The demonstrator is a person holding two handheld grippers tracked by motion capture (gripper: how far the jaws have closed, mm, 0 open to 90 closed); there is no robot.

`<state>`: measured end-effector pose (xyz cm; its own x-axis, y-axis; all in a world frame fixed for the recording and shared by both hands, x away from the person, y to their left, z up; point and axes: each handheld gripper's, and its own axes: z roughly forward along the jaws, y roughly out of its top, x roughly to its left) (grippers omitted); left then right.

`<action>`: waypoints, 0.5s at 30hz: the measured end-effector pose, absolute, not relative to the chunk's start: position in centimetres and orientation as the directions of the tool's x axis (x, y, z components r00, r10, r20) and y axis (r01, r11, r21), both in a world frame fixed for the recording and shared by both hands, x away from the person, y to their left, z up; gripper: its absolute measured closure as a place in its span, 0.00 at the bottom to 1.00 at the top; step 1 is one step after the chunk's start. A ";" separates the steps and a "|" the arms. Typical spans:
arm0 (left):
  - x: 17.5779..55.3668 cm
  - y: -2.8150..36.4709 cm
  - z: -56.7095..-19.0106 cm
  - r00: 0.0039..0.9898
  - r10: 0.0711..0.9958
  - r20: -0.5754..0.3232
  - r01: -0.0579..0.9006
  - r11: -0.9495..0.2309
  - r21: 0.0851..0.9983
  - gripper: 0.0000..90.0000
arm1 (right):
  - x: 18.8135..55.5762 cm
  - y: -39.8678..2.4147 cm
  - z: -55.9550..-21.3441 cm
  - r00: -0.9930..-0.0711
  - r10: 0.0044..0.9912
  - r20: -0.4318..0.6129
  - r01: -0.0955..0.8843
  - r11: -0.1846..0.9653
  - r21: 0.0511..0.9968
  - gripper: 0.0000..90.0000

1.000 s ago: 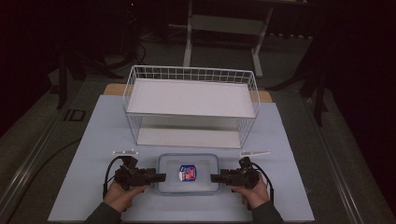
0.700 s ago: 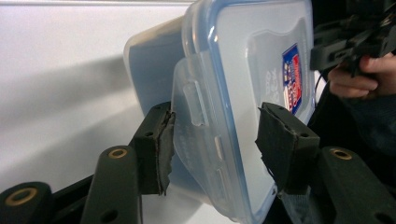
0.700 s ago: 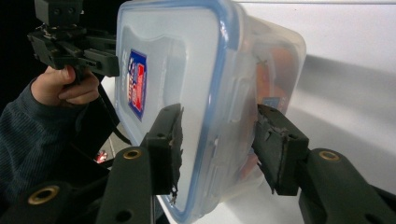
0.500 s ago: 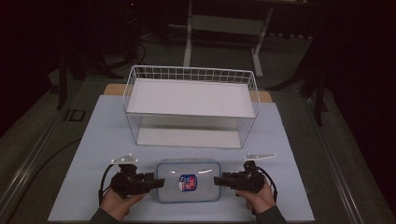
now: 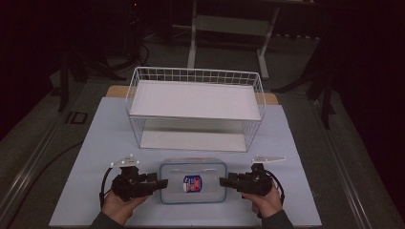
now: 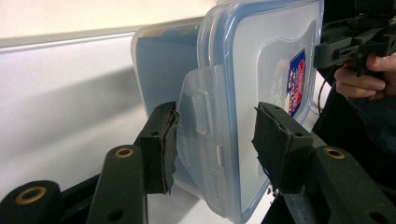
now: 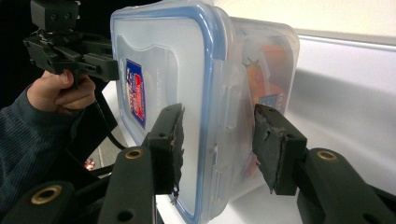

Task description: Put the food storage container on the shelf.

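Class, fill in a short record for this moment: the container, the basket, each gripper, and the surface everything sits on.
Container: clear plastic box with blue-rimmed lid, closed, on the table's near edge
Label: small blue and red sticker on the lid
Basket: white wire basket, behind the box, apart from it
Left gripper: jaws open astride the box's side latch
Right gripper: jaws open astride the opposite end
Surface: pale blue table top

Both hands drew the container (image 5: 193,182) back toward the table's near edge.
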<state>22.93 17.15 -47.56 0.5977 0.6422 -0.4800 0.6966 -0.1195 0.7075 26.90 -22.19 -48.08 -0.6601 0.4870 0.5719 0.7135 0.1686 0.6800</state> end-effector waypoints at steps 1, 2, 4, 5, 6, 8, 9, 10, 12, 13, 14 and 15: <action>22.9 17.2 -47.4 0.602 0.643 -0.474 0.691 -0.120 0.713 0.56 | 26.9 -22.2 -48.0 -0.660 0.488 0.571 0.713 0.167 0.681 0.60; 22.9 17.2 -47.4 0.602 0.643 -0.473 0.688 -0.118 0.716 0.56 | 26.9 -22.2 -47.9 -0.666 0.487 0.566 0.706 0.166 0.688 0.60; 22.8 17.2 -47.1 0.606 0.644 -0.467 0.680 -0.115 0.724 0.56 | 26.8 -22.1 -47.7 -0.673 0.487 0.556 0.697 0.167 0.698 0.60; 22.8 17.2 -47.0 0.609 0.645 -0.462 0.674 -0.114 0.730 0.56 | 26.8 -22.1 -47.6 -0.678 0.487 0.551 0.691 0.167 0.703 0.60; 22.8 17.2 -46.9 0.613 0.645 -0.457 0.669 -0.115 0.735 0.56 | 26.8 -22.1 -47.5 -0.681 0.486 0.548 0.687 0.165 0.707 0.60; 22.8 17.2 -46.7 0.621 0.645 -0.446 0.658 -0.118 0.744 0.56 | 26.7 -22.1 -47.2 -0.690 0.484 0.538 0.676 0.166 0.718 0.60; 22.8 17.2 -46.5 0.624 0.646 -0.440 0.653 -0.121 0.748 0.56 | 26.7 -22.1 -47.1 -0.694 0.484 0.533 0.671 0.166 0.723 0.60; 22.8 17.2 -46.4 0.628 0.646 -0.434 0.646 -0.124 0.753 0.56 | 26.7 -22.1 -46.9 -0.700 0.484 0.525 0.664 0.170 0.728 0.60; 22.7 17.3 -46.2 0.633 0.645 -0.429 0.638 -0.120 0.761 0.56 | 26.7 -22.1 -46.6 -0.708 0.482 0.516 0.653 0.168 0.739 0.60; 22.7 17.3 -46.1 0.636 0.644 -0.426 0.632 -0.118 0.766 0.56 | 26.7 -22.1 -46.5 -0.712 0.479 0.514 0.648 0.166 0.743 0.61; 22.7 17.3 -46.0 0.638 0.644 -0.423 0.629 -0.119 0.768 0.56 | 26.8 -22.1 -46.4 -0.716 0.475 0.511 0.643 0.164 0.748 0.61; 22.7 17.3 -45.9 0.641 0.644 -0.418 0.626 -0.123 0.770 0.56 | 26.8 -22.1 -46.2 -0.720 0.474 0.506 0.638 0.166 0.752 0.61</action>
